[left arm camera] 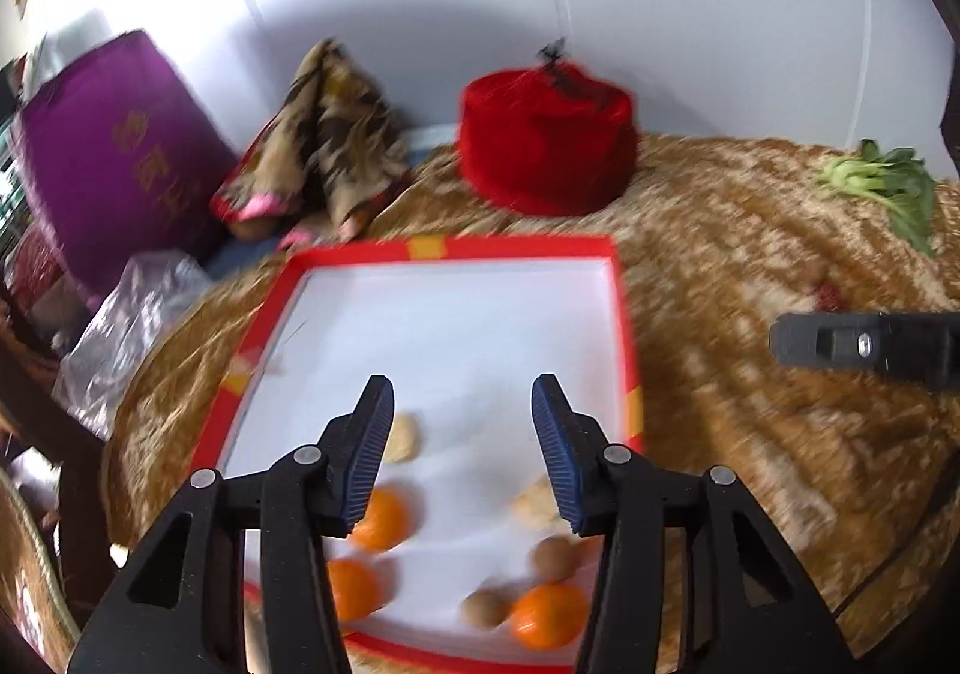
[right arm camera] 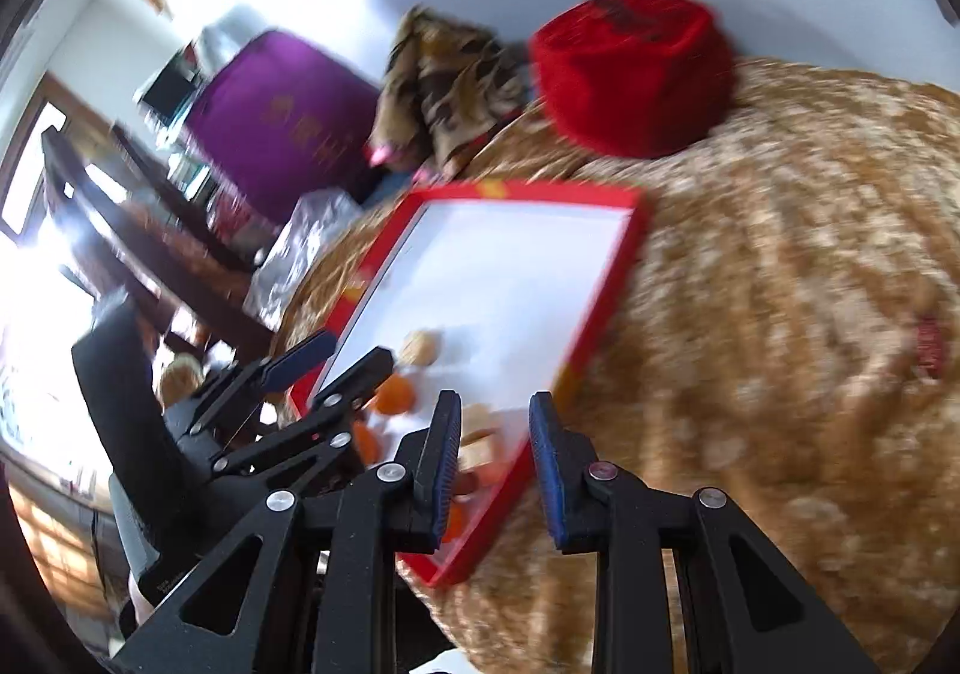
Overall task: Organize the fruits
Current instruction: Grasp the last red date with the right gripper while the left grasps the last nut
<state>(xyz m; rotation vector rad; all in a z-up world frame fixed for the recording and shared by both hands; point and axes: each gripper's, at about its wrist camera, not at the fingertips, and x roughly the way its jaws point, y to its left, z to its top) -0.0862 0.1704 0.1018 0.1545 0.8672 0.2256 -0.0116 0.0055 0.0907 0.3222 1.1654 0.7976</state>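
White wall behind, gold patterned cloth across the round table, and everything a touch blurred. Sitting on that cloth is the red-rimmed tray with its white floor. Fruit is bunched at the tray's near end: three oranges, two brown round fruits just beside the right-hand orange, and two pale lumps, too soft to name. Left gripper hangs over that cluster, fingers spread wide, nothing between them. From the other camera, the right gripper sits over the tray's near right rim, jaws parted, nothing pinched; the left gripper shows there too, off to the left above the tray's edge. A black piece of the right gripper pokes in at the right edge of the left view, over bare cloth. Far side of the table: red hat near the wall, leafy greens well off to the right. Purple cushion and a camouflage cloth lie back left, crinkled plastic beside the table's left edge.
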